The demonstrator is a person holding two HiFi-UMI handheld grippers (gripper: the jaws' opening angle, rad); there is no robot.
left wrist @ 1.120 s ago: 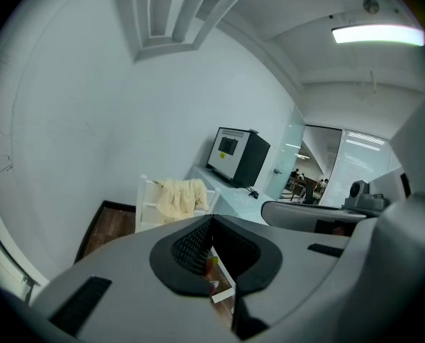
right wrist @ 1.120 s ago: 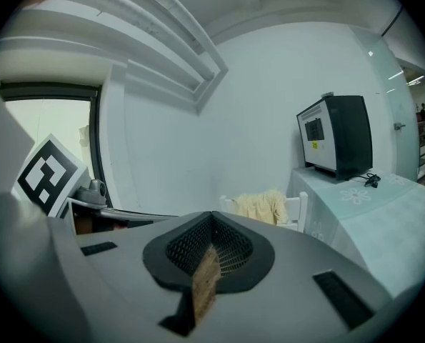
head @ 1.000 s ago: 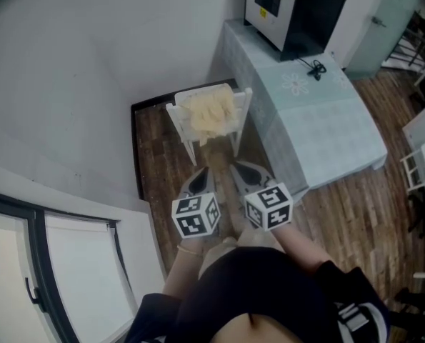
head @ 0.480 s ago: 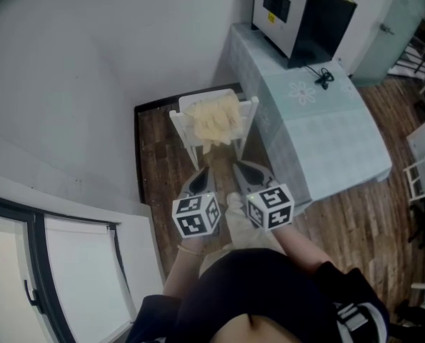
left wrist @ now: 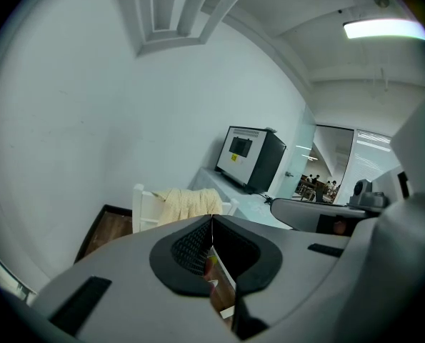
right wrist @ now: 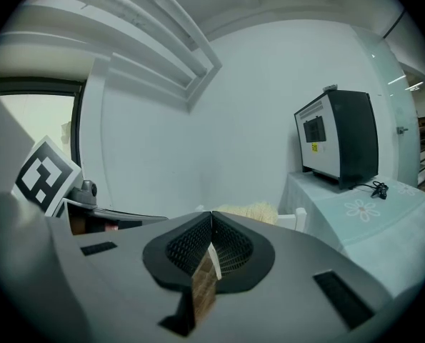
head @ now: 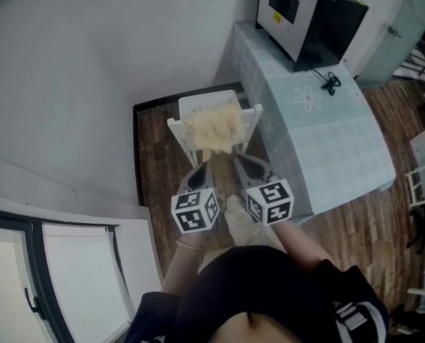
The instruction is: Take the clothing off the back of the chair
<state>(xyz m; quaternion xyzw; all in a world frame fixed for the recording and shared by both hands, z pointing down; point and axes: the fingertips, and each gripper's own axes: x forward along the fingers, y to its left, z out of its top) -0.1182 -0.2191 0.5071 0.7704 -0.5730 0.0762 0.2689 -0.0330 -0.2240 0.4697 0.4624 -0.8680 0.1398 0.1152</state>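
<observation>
Two jaw pairs shut, nothing held
Head view: left gripper (head: 200,176) and right gripper (head: 244,168) sit near the white slatted chair (head: 178,131); a cream knitted garment (head: 213,126) drapes its backrest. Left gripper view: jaws together, empty. Right gripper view: likewise. Open both, pinch the soft knit's top fold, lift clear.

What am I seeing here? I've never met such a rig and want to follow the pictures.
A person holds a two-jaw gripper in each hand, each with a marker cube. One picture comes from a camera on their head, looking down at the left gripper and right gripper. The other two come from cameras riding on the grippers, looking along their jaws. Both are shut and empty. Ahead, cream clothing hangs over the back of a white chair, beside a cloth-covered table bearing a microwave-like box.
</observation>
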